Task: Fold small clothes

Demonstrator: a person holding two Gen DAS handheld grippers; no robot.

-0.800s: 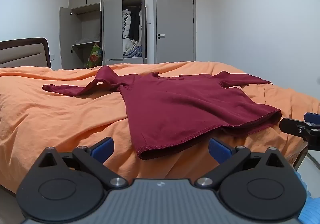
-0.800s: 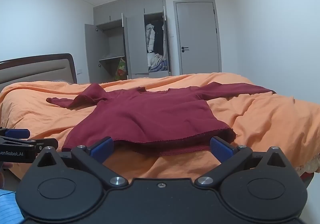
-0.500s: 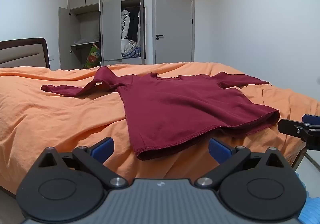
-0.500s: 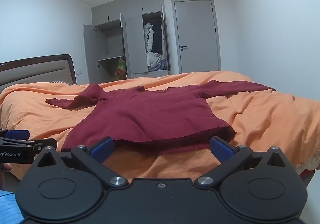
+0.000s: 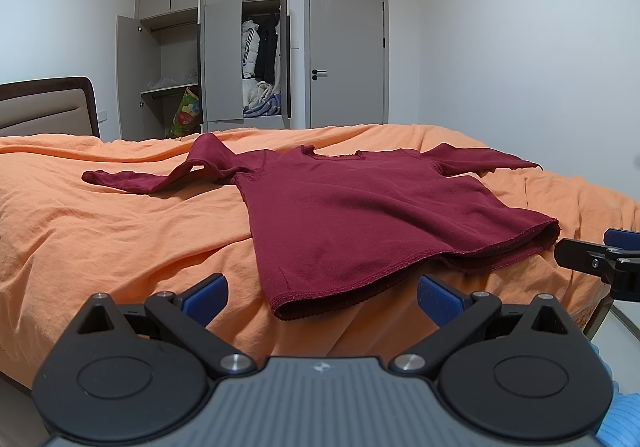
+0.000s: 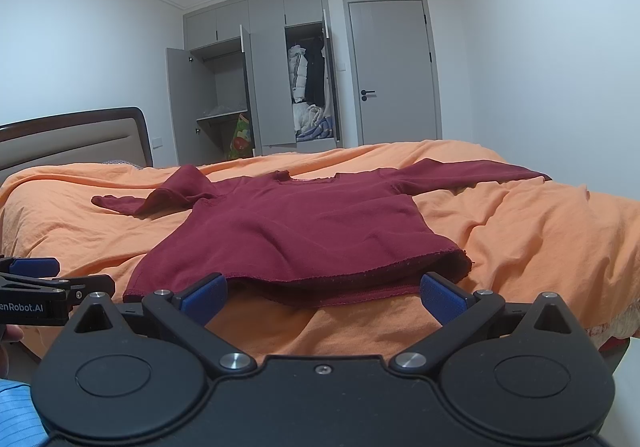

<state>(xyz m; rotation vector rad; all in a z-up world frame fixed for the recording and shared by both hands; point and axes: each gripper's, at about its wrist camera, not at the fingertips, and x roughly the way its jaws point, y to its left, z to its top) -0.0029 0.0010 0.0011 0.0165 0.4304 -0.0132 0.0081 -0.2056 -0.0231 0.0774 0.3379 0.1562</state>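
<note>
A small dark red long-sleeved shirt [image 5: 360, 207] [image 6: 304, 231] lies spread flat on the orange bedspread, hem toward me, sleeves out to both sides. The left sleeve is bunched up near the shoulder. My left gripper [image 5: 322, 293] is open just short of the hem's left corner, holding nothing. Before the hem's right half my right gripper [image 6: 324, 293] also stands open and empty. Each gripper shows at the edge of the other's view: the right gripper [image 5: 600, 259] and the left gripper [image 6: 44, 283].
The orange bedspread [image 5: 100, 227] covers a wide bed with a padded headboard [image 6: 72, 143] at the left. Behind it stand a grey wardrobe [image 5: 224, 47] with open doors and a shut grey door [image 5: 346, 55]. The bed's near edge drops off right below the grippers.
Both grippers have drifted very slightly; the shirt and the open jaws stay as they were.
</note>
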